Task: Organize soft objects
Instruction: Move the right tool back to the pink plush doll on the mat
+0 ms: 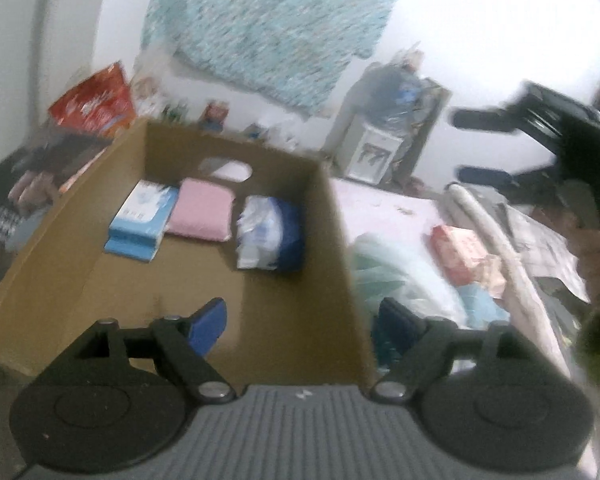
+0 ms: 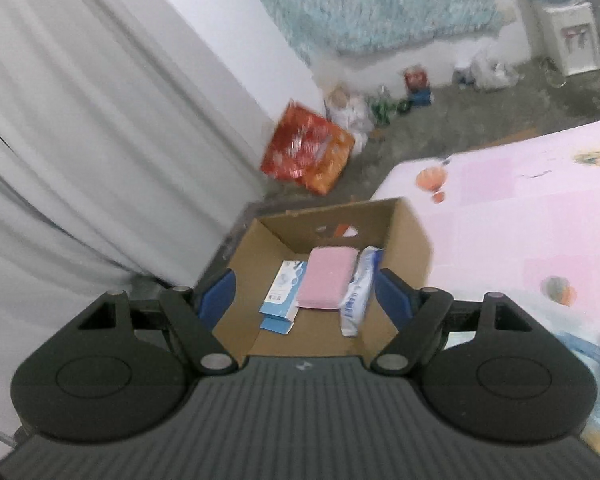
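Note:
An open cardboard box (image 1: 332, 240) holds a light blue pack (image 1: 142, 216), a pink folded cloth (image 1: 202, 210) and a blue and white wipes pack (image 1: 270, 236). My left gripper (image 1: 304, 320) is open and empty, over the box's near right corner. The right gripper (image 1: 484, 146) shows at upper right in the left wrist view, open. In the right wrist view my right gripper (image 2: 306, 296) is open and empty, high above the same box (image 2: 412, 236), with the blue pack (image 2: 284, 292), pink cloth (image 2: 328, 276) and wipes pack (image 2: 360, 288) between its fingers.
A bed with a pink sheet (image 2: 520, 208) lies right of the box. On it are a pale plastic bag (image 1: 396, 268), a pink-red pack (image 1: 460, 248) and a rolled cloth (image 1: 512, 264). A red-orange bag (image 2: 308, 152) stands on the floor by the white curtain (image 2: 80, 140).

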Available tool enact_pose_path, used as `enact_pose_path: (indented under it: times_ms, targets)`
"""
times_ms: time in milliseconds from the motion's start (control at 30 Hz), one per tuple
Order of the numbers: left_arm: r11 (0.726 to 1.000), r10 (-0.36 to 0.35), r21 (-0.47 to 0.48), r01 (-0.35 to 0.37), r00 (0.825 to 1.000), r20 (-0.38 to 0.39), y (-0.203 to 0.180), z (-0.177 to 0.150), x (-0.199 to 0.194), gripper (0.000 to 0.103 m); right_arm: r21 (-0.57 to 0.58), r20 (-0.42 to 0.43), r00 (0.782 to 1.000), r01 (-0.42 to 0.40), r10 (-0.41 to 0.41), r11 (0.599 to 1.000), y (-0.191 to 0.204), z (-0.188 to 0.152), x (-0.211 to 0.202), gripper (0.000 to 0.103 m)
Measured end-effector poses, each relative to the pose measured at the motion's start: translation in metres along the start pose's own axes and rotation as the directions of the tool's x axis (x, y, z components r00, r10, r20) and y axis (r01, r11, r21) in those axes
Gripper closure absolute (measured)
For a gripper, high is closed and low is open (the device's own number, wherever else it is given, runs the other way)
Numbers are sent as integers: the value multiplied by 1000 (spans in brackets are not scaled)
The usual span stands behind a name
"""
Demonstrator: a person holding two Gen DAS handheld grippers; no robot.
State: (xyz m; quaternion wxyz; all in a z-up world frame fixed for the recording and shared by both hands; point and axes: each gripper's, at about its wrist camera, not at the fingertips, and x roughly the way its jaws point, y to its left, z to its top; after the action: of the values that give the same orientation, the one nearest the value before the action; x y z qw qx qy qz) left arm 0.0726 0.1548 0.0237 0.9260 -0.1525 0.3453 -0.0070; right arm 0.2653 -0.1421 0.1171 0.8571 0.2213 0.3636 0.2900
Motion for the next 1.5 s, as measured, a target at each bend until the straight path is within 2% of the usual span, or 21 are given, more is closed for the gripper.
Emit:
enact_pose_path:
  times_ms: [133,233,433,533,633,733,833,933,1000,1167,1300,1500]
  targets:
    - [995,-70,76,69,997,16,-31,-4,-14,16,36,122,990,64,-68,997,-39,-29,-98,26]
    - [982,-136,132,134,991,6,-59,-12,-19,15,100,166,978,109,-124,989,-75,-67,-155,26]
    - [954,-211,200,223,974,-77,-116,-35,-8,15,242,186,951,199,-247,950,-149,-145,-207,26]
    - [942,-208,242,232,971,-121,-142,-51,0,15,313,185,948,194,-260,930,-182,-176,-209,26]
    - [932,-191,280,230,968,-160,-165,-67,13,15,367,169,947,197,-273,909,-206,-200,-193,26]
    - [921,-188,308,239,964,-188,-187,-83,27,15,391,147,944,218,-295,894,-226,-206,-182,26]
    - [900,-190,357,251,962,-198,-207,-101,37,16,383,134,947,223,-293,896,-241,-202,-173,25]
    - [873,-197,405,271,957,-214,-228,-116,48,20,334,124,937,271,-327,903,-250,-186,-158,26]
    - [856,-214,422,299,948,-236,-240,-123,56,25,324,112,931,295,-346,899,-260,-171,-149,25]
    - [825,-246,442,352,928,-279,-258,-133,74,31,307,55,944,294,-326,905,-280,-157,-122,27]
    - [826,-247,431,363,921,-302,-262,-137,86,31,291,7,966,245,-259,925,-280,-159,-108,29]
    - [825,-248,419,380,909,-336,-268,-141,99,32,260,-34,978,205,-204,944,-270,-166,-114,44]
